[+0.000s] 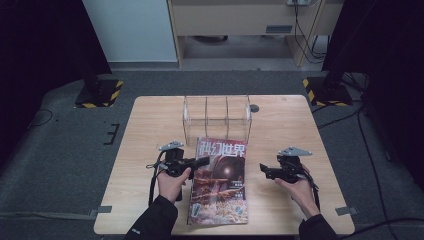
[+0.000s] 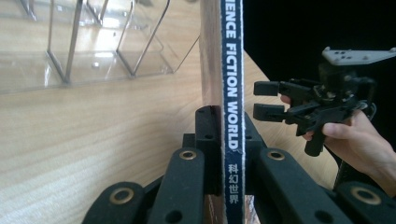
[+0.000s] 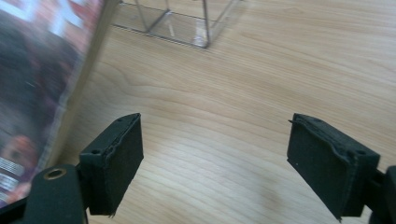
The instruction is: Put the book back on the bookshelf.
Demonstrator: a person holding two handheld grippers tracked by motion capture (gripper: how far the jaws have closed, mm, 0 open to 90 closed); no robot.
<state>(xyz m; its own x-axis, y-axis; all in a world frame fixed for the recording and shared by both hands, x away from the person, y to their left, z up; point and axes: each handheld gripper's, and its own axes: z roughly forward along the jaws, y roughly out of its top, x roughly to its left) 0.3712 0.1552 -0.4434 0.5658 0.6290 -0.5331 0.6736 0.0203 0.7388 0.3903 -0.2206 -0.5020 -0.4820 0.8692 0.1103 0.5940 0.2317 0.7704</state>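
In the high view, a glossy magazine with a red-brown illustrated cover and a white title (image 1: 218, 182) lies at the middle of the pale wooden tabletop (image 1: 145, 120), its left edge lifted a little. The left tool (image 1: 200, 162), held in the person's left hand (image 1: 172, 184), reaches in from nine o'clock and is clenched on that left edge. A clear acrylic rack with upright dividers (image 1: 216, 120) stands at twelve o'clock from the magazine, just beside its top edge. The right tool (image 1: 263, 170), in the right hand (image 1: 299, 189), sits at three o'clock from the magazine, apart from it, with its jaws spread and nothing between them.

In the left gripper view, the magazine's dark blue spine with white lettering (image 2: 232, 107) runs straight up between the two black jaws, which press on it from both sides (the printed words read along the spine). The clear rack (image 2: 88, 42) lies toward eleven o'clock on the tabletop (image 2: 93, 140). The right tool (image 2: 265, 100) shows at three o'clock, jaws apart.

In the right gripper view, the two black pads (image 3: 122, 154) stand wide over bare tabletop (image 3: 219, 140). The magazine cover (image 3: 42, 84), blurred, rises at nine o'clock, and the rack's base (image 3: 187, 28) is at twelve o'clock.
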